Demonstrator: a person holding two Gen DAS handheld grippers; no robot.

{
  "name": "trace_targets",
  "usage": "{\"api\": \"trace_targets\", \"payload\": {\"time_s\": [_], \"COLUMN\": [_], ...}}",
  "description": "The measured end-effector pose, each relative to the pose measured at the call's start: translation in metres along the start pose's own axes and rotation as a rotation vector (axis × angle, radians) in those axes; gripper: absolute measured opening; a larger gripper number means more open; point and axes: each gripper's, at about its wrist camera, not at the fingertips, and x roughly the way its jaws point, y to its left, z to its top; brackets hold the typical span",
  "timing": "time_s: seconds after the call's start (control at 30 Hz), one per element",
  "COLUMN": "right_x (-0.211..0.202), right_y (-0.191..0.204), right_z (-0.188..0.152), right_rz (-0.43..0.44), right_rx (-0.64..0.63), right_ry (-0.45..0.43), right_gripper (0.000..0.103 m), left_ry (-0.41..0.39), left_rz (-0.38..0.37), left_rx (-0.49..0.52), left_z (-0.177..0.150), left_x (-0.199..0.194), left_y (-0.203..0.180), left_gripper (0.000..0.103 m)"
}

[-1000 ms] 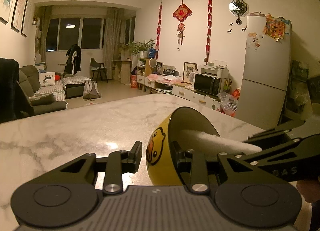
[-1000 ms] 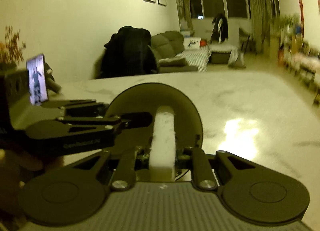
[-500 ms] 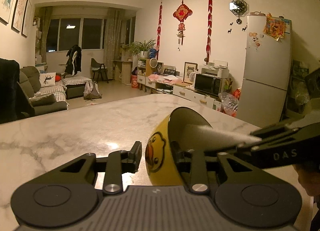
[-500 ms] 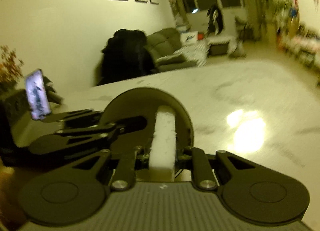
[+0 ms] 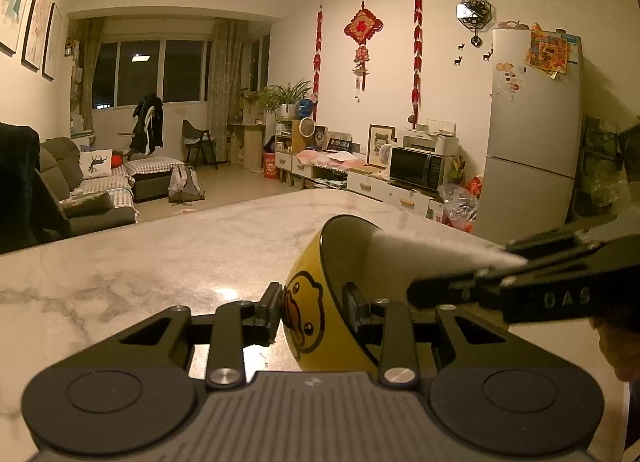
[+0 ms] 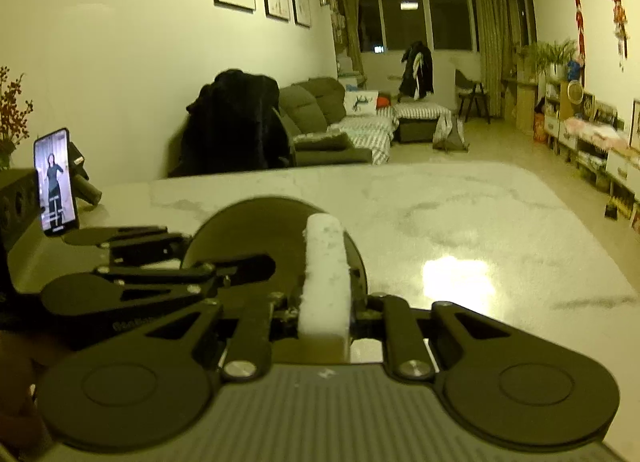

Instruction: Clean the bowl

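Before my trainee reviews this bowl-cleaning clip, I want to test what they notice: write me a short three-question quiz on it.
1. True or false: the yellow bowl lies flat on the marble table, mouth up.
2. What does the right gripper hold? A) white sponge B) spoon C) nothing
3. Fill in: the left gripper clamps the bowl's ____, one finger inside, one outside.

Key
1. False: it is tipped on its side, mouth toward the right gripper.
2. A: the white sponge reaches into the bowl.
3. wall
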Motion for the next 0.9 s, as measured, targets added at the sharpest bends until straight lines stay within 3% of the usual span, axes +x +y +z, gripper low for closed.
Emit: {"api": "trace_targets", "payload": {"time_s": [0.23, 0.37, 0.47, 0.53, 0.63, 0.9], "right_x": [-0.001, -0.002, -0.001, 0.0, 0.002, 0.009], "right_y": [0.002, 0.01, 0.018, 0.023, 0.031, 0.06], "right_z": [-0.004, 0.0, 0.001, 0.001, -0.001, -0.012], "right_rz": [-0.005, -0.001, -0.026, -0.023, -0.008, 0.089], "right_rx": [0.004, -0.011, -0.041, -0.042, -0.036, -0.04], "right_ry": [0.008, -0.001, -0.01, -0.01, -0.004, 0.032], "right_gripper": [0.018, 0.018, 0.018, 0.018, 0.018, 0.018], "left_ry": [0.114, 0.232, 0.244, 0.219, 0.184, 0.205], "left_rz": [-0.021, -0.012, -0.014, 0.026, 0.116, 0.198], "left_rx": [-0.03, -0.173, -0.283, -0.281, -0.188, -0.14], "left_z": [-0.004, -0.004, -0.002, -0.003, -0.001, -0.003], "left_x": [0.008, 0.016, 0.015, 0.008, -0.005, -0.038], "left_y": [0.002, 0.012, 0.024, 0.026, 0.022, 0.039], "left_gripper": [0.037, 0.027, 0.022, 0.022, 0.022, 0.022]}}
